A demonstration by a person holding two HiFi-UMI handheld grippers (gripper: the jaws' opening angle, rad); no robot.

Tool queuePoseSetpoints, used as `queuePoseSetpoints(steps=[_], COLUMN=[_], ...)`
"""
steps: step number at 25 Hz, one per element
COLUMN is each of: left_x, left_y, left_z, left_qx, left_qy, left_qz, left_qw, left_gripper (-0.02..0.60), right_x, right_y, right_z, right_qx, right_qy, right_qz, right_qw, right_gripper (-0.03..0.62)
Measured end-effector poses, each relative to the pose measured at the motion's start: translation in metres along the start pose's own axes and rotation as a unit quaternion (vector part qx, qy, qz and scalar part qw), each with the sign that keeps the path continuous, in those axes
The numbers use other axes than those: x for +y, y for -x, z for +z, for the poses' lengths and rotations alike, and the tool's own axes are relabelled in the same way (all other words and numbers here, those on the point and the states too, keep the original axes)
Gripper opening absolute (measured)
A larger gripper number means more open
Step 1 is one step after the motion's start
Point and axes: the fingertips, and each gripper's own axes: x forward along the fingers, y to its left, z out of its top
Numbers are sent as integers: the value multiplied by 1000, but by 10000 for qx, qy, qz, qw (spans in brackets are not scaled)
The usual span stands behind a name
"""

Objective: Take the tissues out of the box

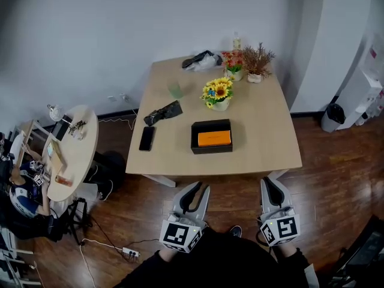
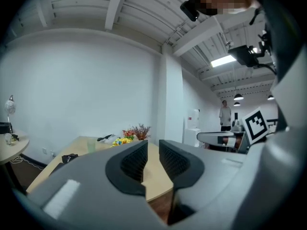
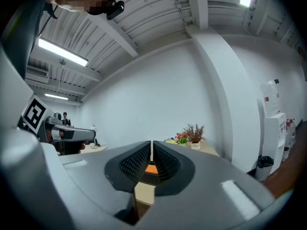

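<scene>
**Both grippers short of the table, box untouched**

The box (image 1: 211, 137), black with an orange top, lies flat near the middle of the table (image 1: 270, 149), a little toward the near edge. Both grippers hang over the wood floor (image 1: 336, 161) in front of that edge, well apart from the box. The left gripper (image 1: 200, 189) points toward the table's near left part. Its jaws stand a narrow slit apart with only the table top showing through the gap. The right gripper (image 1: 268, 182) sits by the near right corner, its jaws pressed together on nothing. In the right gripper view the orange top shows just past them.

Closest to the box is a pot of sunflowers (image 1: 217, 93), just behind it. A phone (image 1: 146, 138) lies flat to the box's left, near the table's left edge. Beyond the phone is a crumpled black pouch (image 1: 162, 113), and farther back a green cup (image 1: 175, 89). Along the far edge stand a plastic bag (image 1: 202, 60), red flowers (image 1: 233, 62), a dried plant (image 1: 257, 60) and a bottle (image 1: 237, 41).

Off to the left is a round side table (image 1: 78, 155) cluttered with small items, with a seated person (image 1: 24, 200) beside it. A power strip (image 1: 129, 252) and its cords lie on the floor near the left gripper. A bin (image 1: 331, 117) stands by the wall at right.
</scene>
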Motion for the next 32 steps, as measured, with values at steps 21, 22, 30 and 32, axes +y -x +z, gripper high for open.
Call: queuePoseSetpoints(steps=[21,22,30,32], left_x=[156,161,163,167], left_y=[-185,-194,-238,-246], left_z=[-132,-142,-216,-217], left_qx=[2362,2501,3505,3712], left_qy=[-1627,-1871,-3304,-3239], left_qz=[-2021,-2180,-3144,-3223], left_qw=[9365,9246,8180,8084], left_gripper=[252,252,269,300], right_x=[-13,-14,-14,-13], right_y=[-225,-236,-283,-293], right_z=[-136,-147,-215,-222], right_qx=[2595,2828,4235,4295], right_qy=[1648,1886,2949,3073], right_qz=[722,867,2323,2569], right_qw=[9488,9365,8244,8094], right_gripper=[202,206,256,271])
